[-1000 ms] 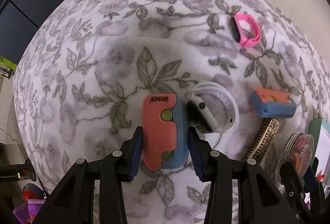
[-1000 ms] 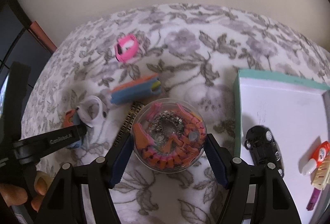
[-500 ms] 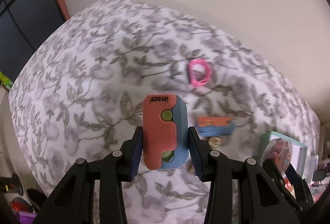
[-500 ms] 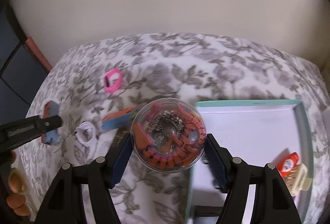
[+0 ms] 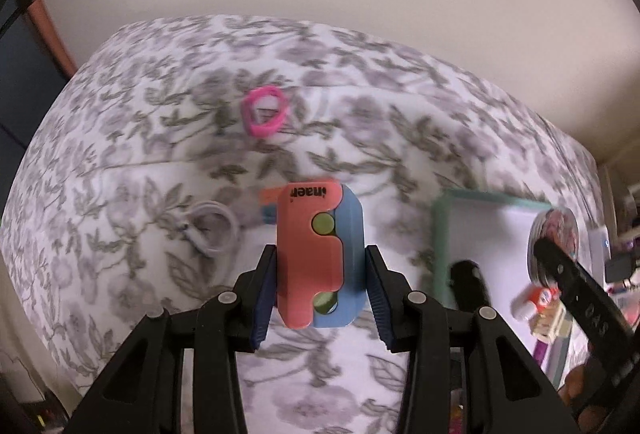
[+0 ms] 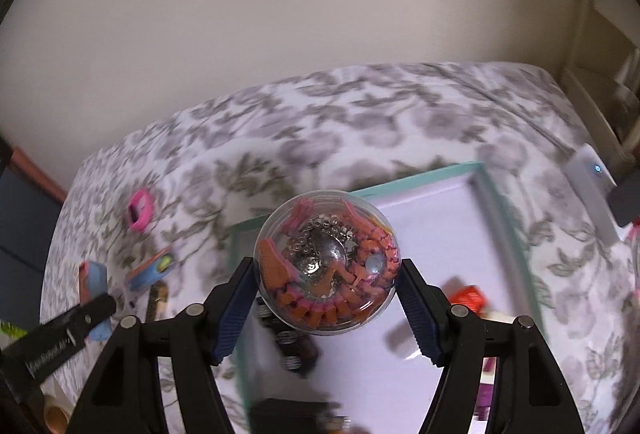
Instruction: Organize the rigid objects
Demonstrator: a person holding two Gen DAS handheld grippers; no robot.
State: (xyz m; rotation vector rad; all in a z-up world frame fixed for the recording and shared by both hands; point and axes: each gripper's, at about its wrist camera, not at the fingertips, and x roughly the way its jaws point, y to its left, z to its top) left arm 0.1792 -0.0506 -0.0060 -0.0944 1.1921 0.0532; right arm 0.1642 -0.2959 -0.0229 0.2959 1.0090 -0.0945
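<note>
Both loads have lifted off the floral cloth (image 5: 120, 138) within the last second — the left gripper (image 5: 320, 286) clenches the orange-and-blue block (image 5: 320, 254), the right gripper (image 6: 328, 290) the clear round case (image 6: 328, 266) — swinging toward the teal-rimmed tray (image 6: 424, 182) at 3 o'clock, likely for drop-off.

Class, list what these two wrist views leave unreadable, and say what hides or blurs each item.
- Left wrist view: black object in the teal-rimmed white tray, motion-blurred; identity unclear.
- Left wrist view: second orange-and-blue block, mostly hidden behind the held orange-and-blue block.
- Right wrist view: dark items under the clear round container, smeared.
</note>
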